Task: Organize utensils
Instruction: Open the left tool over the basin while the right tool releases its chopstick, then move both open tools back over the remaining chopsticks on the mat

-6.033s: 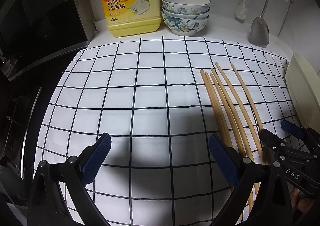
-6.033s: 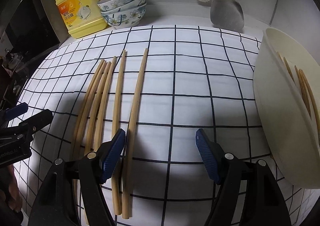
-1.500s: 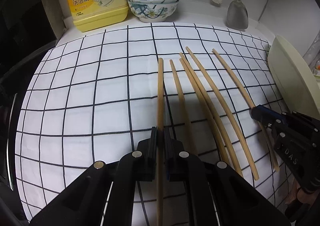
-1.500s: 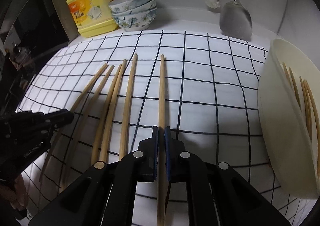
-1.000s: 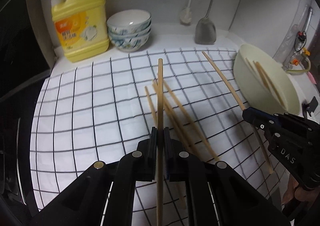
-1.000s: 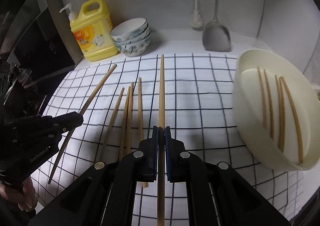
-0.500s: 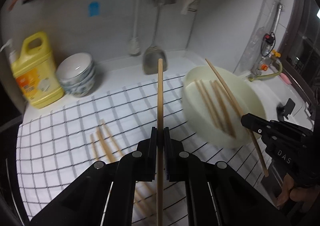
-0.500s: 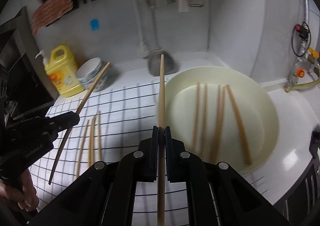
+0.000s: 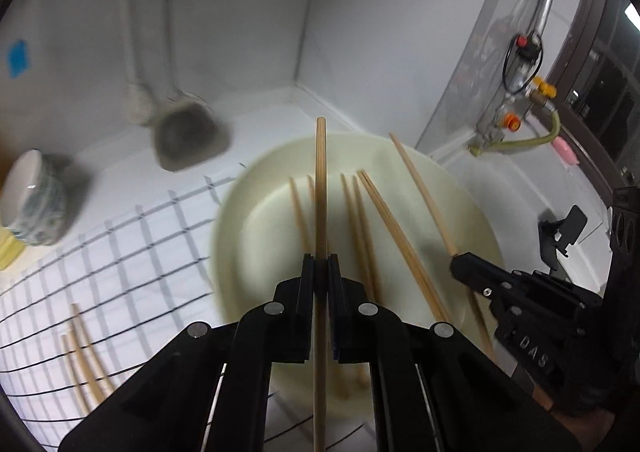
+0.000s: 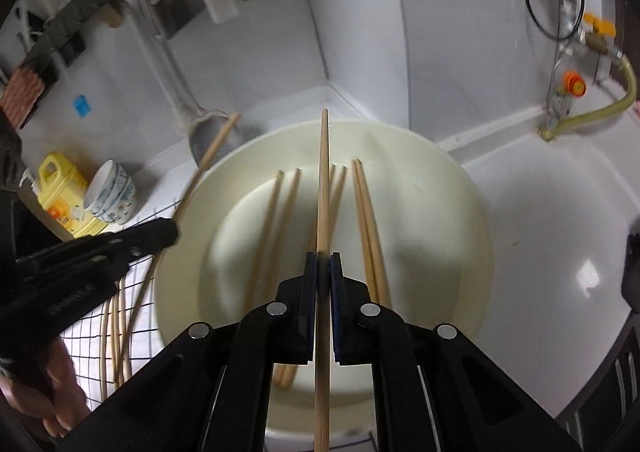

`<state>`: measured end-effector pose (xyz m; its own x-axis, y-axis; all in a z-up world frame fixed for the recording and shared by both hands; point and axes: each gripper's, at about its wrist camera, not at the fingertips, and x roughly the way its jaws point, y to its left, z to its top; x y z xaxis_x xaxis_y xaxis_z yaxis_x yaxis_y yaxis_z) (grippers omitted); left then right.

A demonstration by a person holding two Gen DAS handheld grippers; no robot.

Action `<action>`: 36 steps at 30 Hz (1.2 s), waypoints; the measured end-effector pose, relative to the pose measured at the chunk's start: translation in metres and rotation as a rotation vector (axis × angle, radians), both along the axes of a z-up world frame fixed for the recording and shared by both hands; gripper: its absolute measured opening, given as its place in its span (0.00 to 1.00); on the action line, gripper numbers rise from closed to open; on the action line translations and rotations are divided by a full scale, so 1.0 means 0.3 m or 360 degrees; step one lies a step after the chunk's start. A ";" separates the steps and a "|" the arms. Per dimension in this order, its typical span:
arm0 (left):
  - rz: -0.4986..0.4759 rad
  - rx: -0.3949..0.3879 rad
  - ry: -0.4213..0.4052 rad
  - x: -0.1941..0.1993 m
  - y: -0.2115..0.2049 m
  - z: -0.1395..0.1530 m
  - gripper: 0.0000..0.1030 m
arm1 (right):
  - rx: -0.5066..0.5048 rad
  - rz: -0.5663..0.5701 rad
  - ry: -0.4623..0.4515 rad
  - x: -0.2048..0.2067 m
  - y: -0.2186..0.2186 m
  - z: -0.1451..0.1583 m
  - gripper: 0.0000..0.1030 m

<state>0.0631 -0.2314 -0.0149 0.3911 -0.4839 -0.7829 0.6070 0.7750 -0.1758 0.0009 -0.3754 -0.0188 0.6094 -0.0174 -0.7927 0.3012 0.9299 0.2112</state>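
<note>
My left gripper (image 9: 320,264) is shut on a wooden chopstick (image 9: 320,180) and holds it in the air above the cream basin (image 9: 236,196). My right gripper (image 10: 322,262) is shut on another chopstick (image 10: 323,172), also above the basin (image 10: 472,212). Several chopsticks (image 10: 366,212) lie inside the basin. A few chopsticks (image 9: 82,356) still lie on the checked cloth (image 9: 120,252) at the lower left. The right gripper with its chopstick also shows in the left wrist view (image 9: 460,262); the left gripper shows in the right wrist view (image 10: 170,230).
A stack of patterned bowls (image 9: 34,198) and a yellow detergent jug (image 10: 60,188) stand at the back left. A metal spatula (image 9: 186,134) hangs at the wall. A tap with a hose (image 10: 588,92) is at the right on the white counter (image 10: 560,232).
Both grippers have swung right from over the cloth to over the basin, each still holding its chopstick. The basin now fills the middle of both views.
</note>
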 end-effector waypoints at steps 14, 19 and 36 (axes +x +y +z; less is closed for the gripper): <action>0.0032 0.0210 0.0133 0.083 -0.171 -0.171 0.08 | 0.0103 0.0020 0.0183 0.108 -0.080 -0.134 0.06; 0.0107 0.0211 0.0067 0.076 -0.145 -0.142 0.54 | 0.0044 -0.0001 0.0145 0.092 -0.094 -0.111 0.24; 0.0386 0.0179 -0.0066 -0.027 0.195 0.013 0.90 | 0.0046 0.0085 0.0026 0.021 0.008 -0.047 0.54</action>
<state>0.0551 -0.1728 -0.0110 0.5180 -0.2827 -0.8073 0.4059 0.9120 -0.0589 0.0072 -0.3730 -0.0330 0.5957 0.0377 -0.8024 0.2551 0.9383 0.2335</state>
